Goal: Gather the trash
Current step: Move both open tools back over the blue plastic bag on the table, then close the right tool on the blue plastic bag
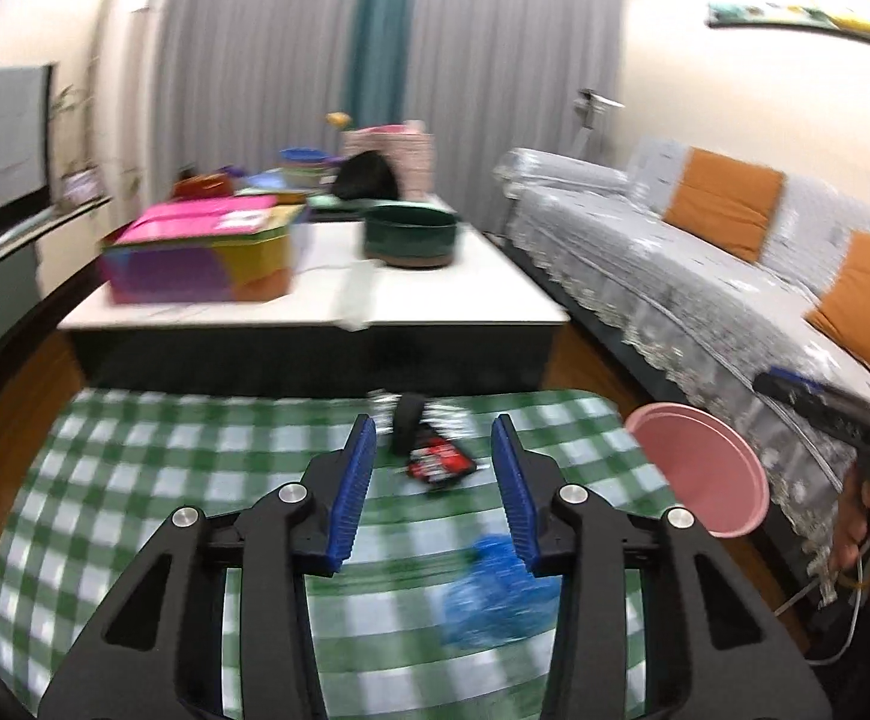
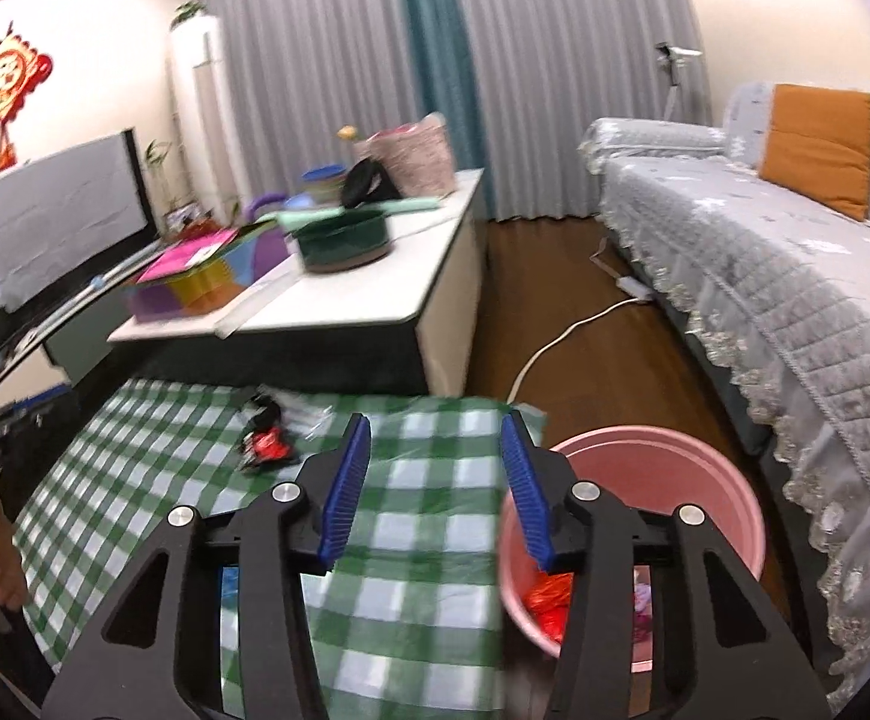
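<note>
L gripper (image 1: 433,429) sits low over a green-and-white checked cloth (image 1: 135,480), blue pads apart w/ nothing between them; it points slightly down toward 12 o'clock. Just past its tips at 12 lies a red-and-black wrapper (image 1: 438,465) beside a small black item, blurred. A crumpled blue bag (image 1: 495,594) lies on the cloth at 5 o'clock, partly behind the R finger. R gripper (image 2: 435,420) also angles down, pads apart, empty, over the cloth's R edge. At its 4 o'clock is a pink bin (image 2: 705,480) on the floor, touching the cloth edge; inside it, red crumpled trash (image 2: 546,600) and a pale scrap, partly hidden by the gripper. Further out at 11 o'clock a white table (image 2: 375,306) carries a dark green pot (image 2: 345,240), contents not visible, and a colourful box (image 2: 195,282). A grey-covered sofa (image 2: 795,300) is at 2 o'clock.
</note>
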A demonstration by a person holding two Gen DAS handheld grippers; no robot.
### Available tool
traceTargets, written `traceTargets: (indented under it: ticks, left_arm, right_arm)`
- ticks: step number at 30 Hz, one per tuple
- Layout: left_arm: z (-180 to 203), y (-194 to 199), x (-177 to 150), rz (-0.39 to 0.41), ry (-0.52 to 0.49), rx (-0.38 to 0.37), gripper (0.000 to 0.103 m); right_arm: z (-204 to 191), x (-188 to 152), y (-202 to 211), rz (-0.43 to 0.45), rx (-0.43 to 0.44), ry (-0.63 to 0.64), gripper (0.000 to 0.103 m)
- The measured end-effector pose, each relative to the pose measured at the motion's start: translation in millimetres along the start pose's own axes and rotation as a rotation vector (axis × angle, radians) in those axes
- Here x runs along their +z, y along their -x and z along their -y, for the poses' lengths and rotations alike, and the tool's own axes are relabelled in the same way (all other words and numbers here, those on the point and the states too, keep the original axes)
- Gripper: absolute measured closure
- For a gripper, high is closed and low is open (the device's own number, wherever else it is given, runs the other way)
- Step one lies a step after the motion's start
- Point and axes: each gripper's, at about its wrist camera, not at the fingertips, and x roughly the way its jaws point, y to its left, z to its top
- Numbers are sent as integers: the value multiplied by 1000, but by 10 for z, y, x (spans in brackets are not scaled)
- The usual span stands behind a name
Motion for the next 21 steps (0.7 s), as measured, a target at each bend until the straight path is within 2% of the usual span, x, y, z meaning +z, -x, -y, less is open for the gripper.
traceTargets:
  ticks: [3, 8, 14, 21]
  left_arm:
    - [-204, 23, -26, 2, 52, 28, 63]
    - [-299, 42, -70, 3, 53, 47, 63]
    - [-444, 78, -72, 11, 79, 48, 63]
    - [-514, 57, -43, 18, 98, 45, 63]
  right_arm:
    - [-242, -78, -140, -36, 45, 39, 57]
    - [-606, -190, -335, -82, 119, 86, 56]
    - [-955, -340, -584, -144, 168, 140, 39]
    - [-1148, -478, -808, -204, 198, 169, 35]
